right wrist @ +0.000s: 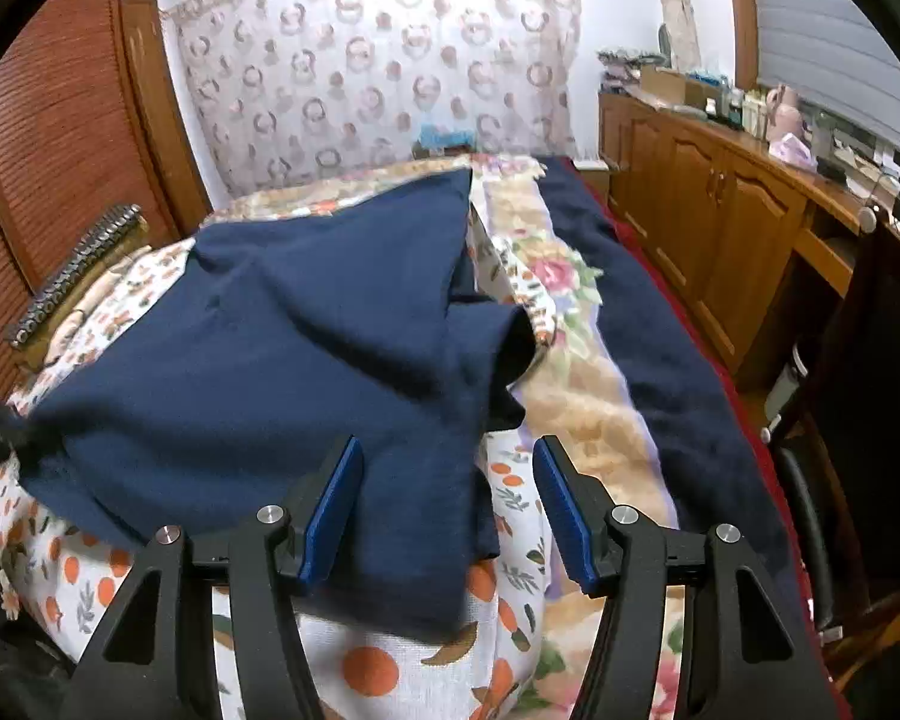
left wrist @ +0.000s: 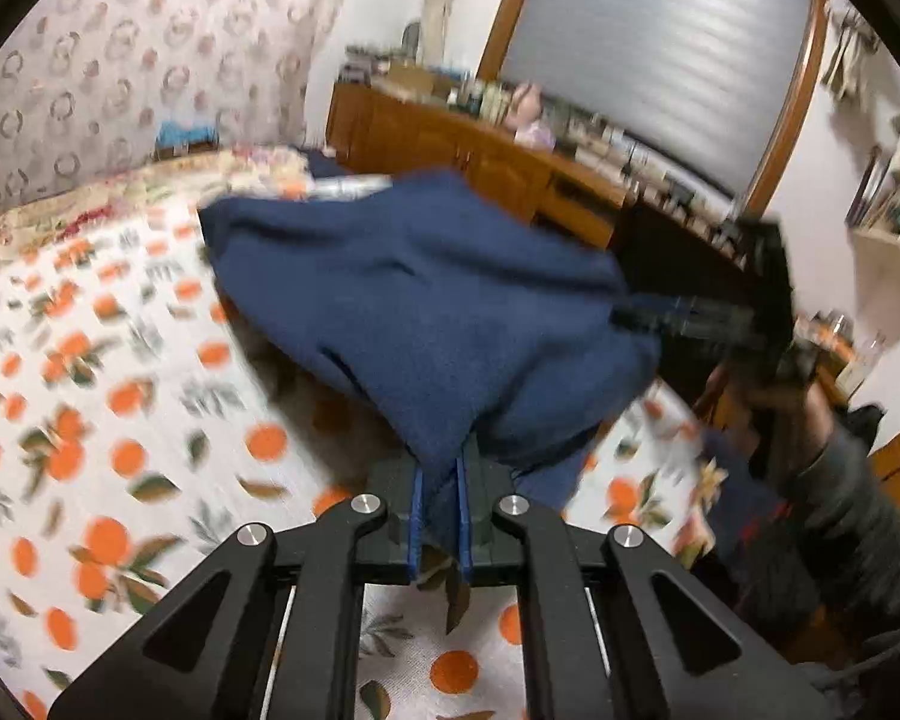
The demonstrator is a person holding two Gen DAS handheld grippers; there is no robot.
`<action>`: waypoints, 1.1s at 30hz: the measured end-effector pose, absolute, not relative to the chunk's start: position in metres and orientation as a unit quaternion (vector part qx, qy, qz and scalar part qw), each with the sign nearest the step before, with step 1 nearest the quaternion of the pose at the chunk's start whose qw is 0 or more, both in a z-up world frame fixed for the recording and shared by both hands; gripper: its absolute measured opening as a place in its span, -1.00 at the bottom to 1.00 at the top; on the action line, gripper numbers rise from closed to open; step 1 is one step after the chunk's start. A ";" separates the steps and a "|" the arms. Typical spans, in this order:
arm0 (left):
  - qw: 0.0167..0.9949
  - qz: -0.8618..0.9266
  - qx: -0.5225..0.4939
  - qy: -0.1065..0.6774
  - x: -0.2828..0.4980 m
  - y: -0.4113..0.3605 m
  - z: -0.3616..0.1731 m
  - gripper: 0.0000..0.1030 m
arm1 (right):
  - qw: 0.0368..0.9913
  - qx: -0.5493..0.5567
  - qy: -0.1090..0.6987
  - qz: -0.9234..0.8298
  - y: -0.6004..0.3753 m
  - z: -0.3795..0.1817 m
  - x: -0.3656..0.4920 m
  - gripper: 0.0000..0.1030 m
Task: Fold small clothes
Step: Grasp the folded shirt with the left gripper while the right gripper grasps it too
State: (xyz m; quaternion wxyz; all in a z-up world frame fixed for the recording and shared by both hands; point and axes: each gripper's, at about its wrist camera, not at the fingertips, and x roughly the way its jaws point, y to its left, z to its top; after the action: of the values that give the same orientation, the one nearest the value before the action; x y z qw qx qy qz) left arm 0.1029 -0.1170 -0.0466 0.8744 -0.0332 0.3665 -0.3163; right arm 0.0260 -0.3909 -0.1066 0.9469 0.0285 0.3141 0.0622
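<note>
A navy blue garment (left wrist: 426, 312) hangs lifted above the bed, pinched at its near corner by my left gripper (left wrist: 441, 480), whose blue pads are shut on the cloth. In the right wrist view the same garment (right wrist: 282, 348) is spread across the bed with a sleeve (right wrist: 498, 342) folded at its right. My right gripper (right wrist: 450, 510) is open, its blue pads on either side of the garment's near right edge, not closed on it. The right gripper also shows blurred in the left wrist view (left wrist: 678, 318), at the garment's far corner.
The bed carries an orange-print sheet (left wrist: 90, 420), a floral blanket (right wrist: 570, 372) and a dark blue blanket (right wrist: 660, 330) along its right side. Wooden cabinets (right wrist: 708, 228) with clutter on top run along the right. A wooden louvered door (right wrist: 60, 120) stands at left.
</note>
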 end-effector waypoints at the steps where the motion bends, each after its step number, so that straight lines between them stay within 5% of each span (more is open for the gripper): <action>1: 0.878 -0.312 -0.035 0.362 0.103 -0.113 -0.041 -0.81 | 0.948 0.027 0.310 0.062 -0.391 -0.104 0.023 0.19; 17: 0.877 -0.288 -0.007 0.385 0.110 -0.113 -0.060 -0.81 | 0.937 0.047 0.336 0.084 -0.372 -0.125 0.020 0.20; 21: 0.876 -0.286 -0.004 0.389 0.109 -0.116 -0.062 -0.81 | 0.936 0.037 0.338 0.091 -0.369 -0.126 0.018 -0.04; 25: 0.874 -0.290 -0.003 0.390 0.109 -0.118 -0.063 -0.81 | 0.933 0.032 0.342 0.106 -0.367 -0.128 0.015 -0.73; 33: 0.889 -0.304 -0.043 0.340 0.134 -0.106 -0.018 -0.81 | 0.953 0.056 0.261 0.141 -0.385 -0.063 0.013 -0.80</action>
State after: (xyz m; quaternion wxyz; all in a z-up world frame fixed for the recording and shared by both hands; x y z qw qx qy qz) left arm 0.1341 -0.1055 -0.0179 0.8889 -0.0431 0.3403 -0.3036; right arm 0.0127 -0.3854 -0.0630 0.9534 0.0563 0.2610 0.1407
